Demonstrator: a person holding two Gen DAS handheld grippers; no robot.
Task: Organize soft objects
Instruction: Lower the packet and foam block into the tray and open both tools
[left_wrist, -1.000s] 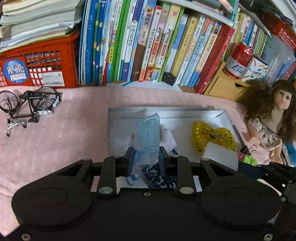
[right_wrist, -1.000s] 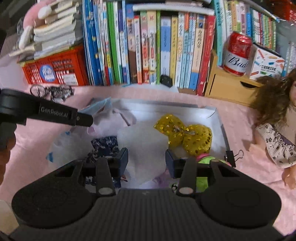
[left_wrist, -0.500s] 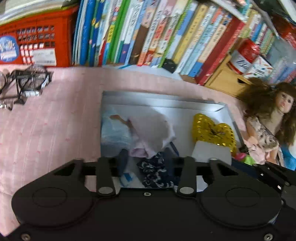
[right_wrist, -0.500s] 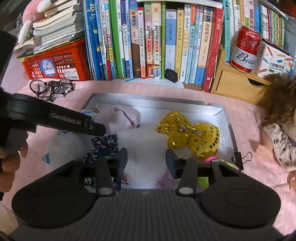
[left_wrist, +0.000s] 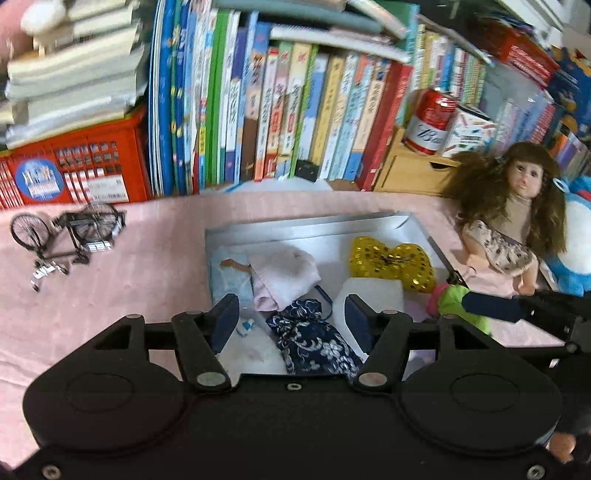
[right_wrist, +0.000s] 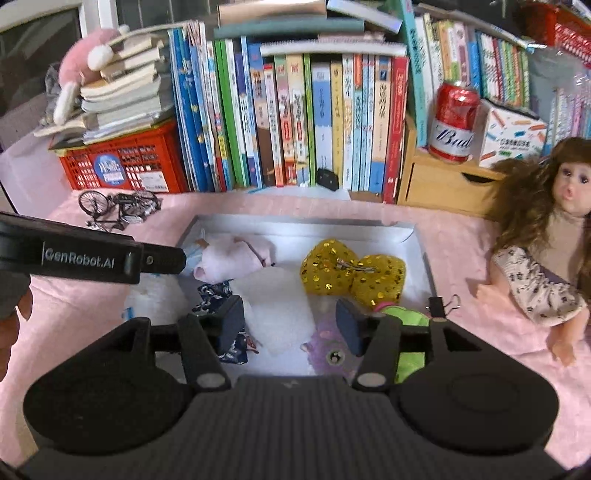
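Since a second ago the left gripper (left_wrist: 291, 317) has let go of the clear plastic bag (left_wrist: 231, 275) it had pinched; its jaws are opening with nothing between them. The bag now lies in the shallow white box (left_wrist: 306, 225), at its left edge. The right gripper (right_wrist: 290, 325) is also opening and holds nothing.

Judgement: one more soft item is filed and both claws are free for the next.

Box contents:
- pink cloth (left_wrist: 284, 275) beside the bag
- navy floral pouch (left_wrist: 314, 343) at the near edge
- white foam sheet (right_wrist: 277, 304) mid-box
- gold sequin bow (right_wrist: 351, 275) toward the right wall
- green plush (right_wrist: 406, 321) at the near right corner
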